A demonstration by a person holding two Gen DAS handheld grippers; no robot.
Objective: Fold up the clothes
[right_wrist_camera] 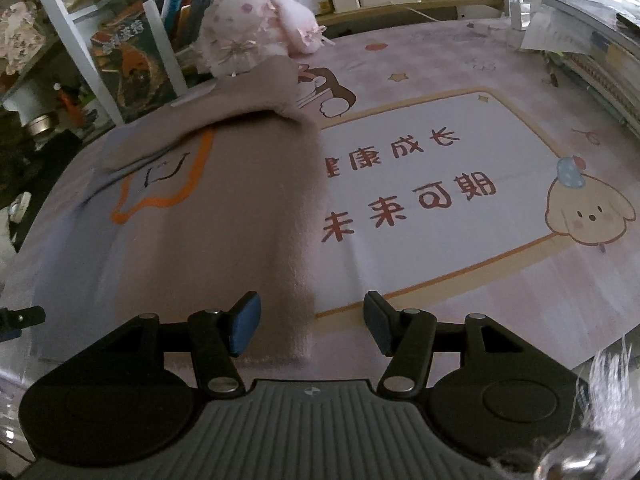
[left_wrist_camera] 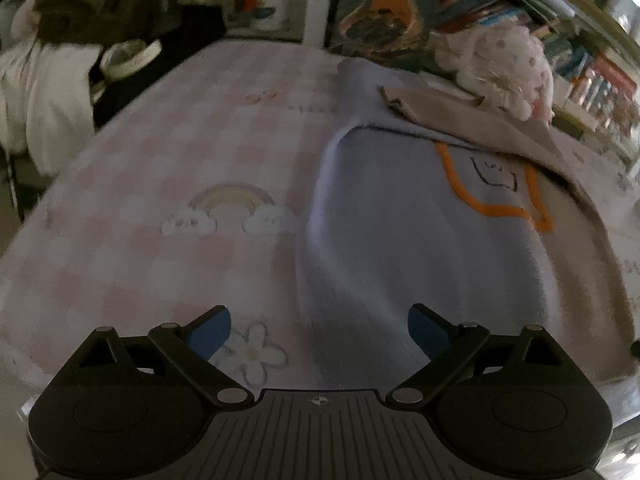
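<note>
A pale blue garment (left_wrist_camera: 400, 240) with an orange outline print (left_wrist_camera: 496, 208) lies flat on the table, its right part folded over so the beige inner side (left_wrist_camera: 580, 248) shows. In the right wrist view the beige folded part (right_wrist_camera: 240, 200) covers most of it, with the orange print (right_wrist_camera: 168, 184) at its left. My left gripper (left_wrist_camera: 319, 334) is open and empty above the garment's near left edge. My right gripper (right_wrist_camera: 312, 326) is open and empty above the garment's near right edge.
A pink checked tablecloth (left_wrist_camera: 180, 160) with a rainbow print covers the table; a printed mat (right_wrist_camera: 440, 184) with characters lies to the right. A pink plush toy (right_wrist_camera: 248, 28) sits at the far edge. Bookshelves (right_wrist_camera: 168, 20) stand behind. A bowl (left_wrist_camera: 128, 56) is far left.
</note>
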